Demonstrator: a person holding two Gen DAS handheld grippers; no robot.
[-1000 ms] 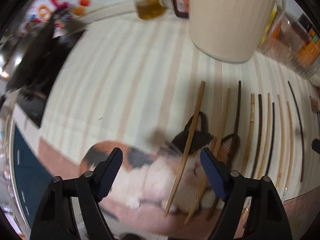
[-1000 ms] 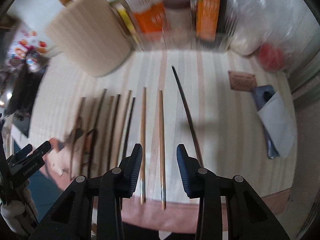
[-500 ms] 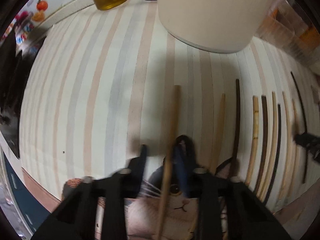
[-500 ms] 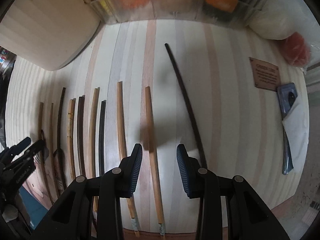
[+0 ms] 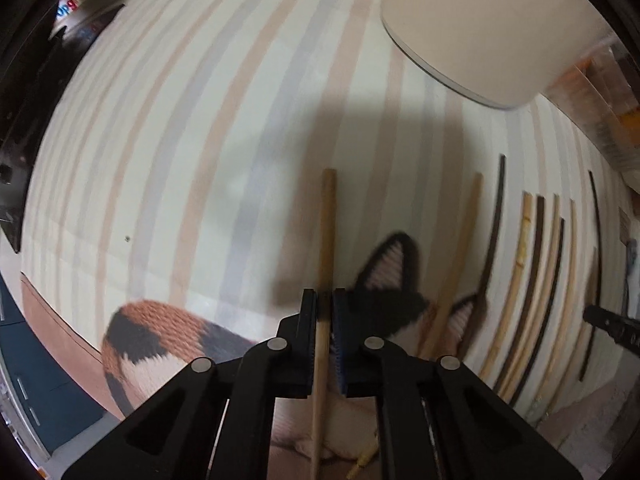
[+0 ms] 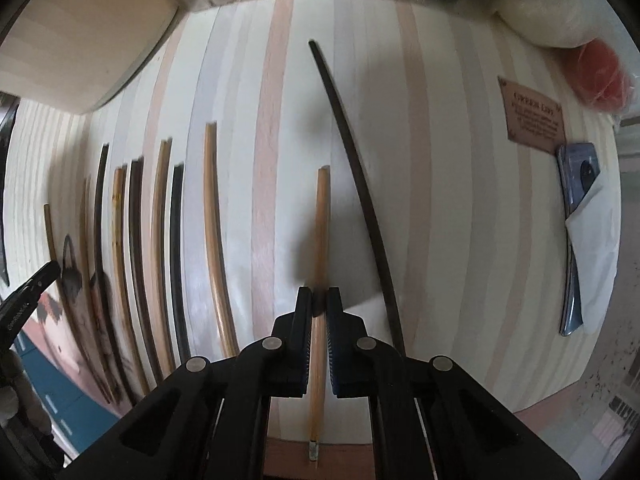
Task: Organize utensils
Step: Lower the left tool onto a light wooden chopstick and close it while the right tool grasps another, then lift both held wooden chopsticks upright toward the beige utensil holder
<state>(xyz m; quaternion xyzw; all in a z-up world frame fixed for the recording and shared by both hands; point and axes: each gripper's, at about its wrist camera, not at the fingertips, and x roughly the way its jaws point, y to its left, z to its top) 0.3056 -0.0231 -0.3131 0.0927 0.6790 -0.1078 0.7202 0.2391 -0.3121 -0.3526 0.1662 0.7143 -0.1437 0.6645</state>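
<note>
so both tools are clamped right now. in the left wrist view the left black two-finger gripper [image 5: 325,312] is low over the mat, fingers pointing forward and squeezed onto a pale round wooden chopstick [image 5: 327,236] that runs straight out between the blue pads [image 5: 339,344] toward the far side; it sits at the left end of the row, over the calico cat print [image 5: 160,340] on the striped cream placemat [image 5: 180,140]. just right of it there's another light wooden chopstick [image 5: 460,256], then a dark thin one [image 5: 494,220] and more sticks fanned out to the right, and past them the big cream round container [image 5: 492,28]. in the right wrist view the right black two-finger gripper [image 6: 319,312] is posed the same, low and level, pinched shut on a tan wooden chopstick with a metal tip [image 6: 320,240], which lies flat on the stripes with its metal end near the mat's close edge. a long black chopstick [image 6: 356,184] angles just to its right, apart from it, and a brown card label [image 6: 534,114] is further out right.
</note>
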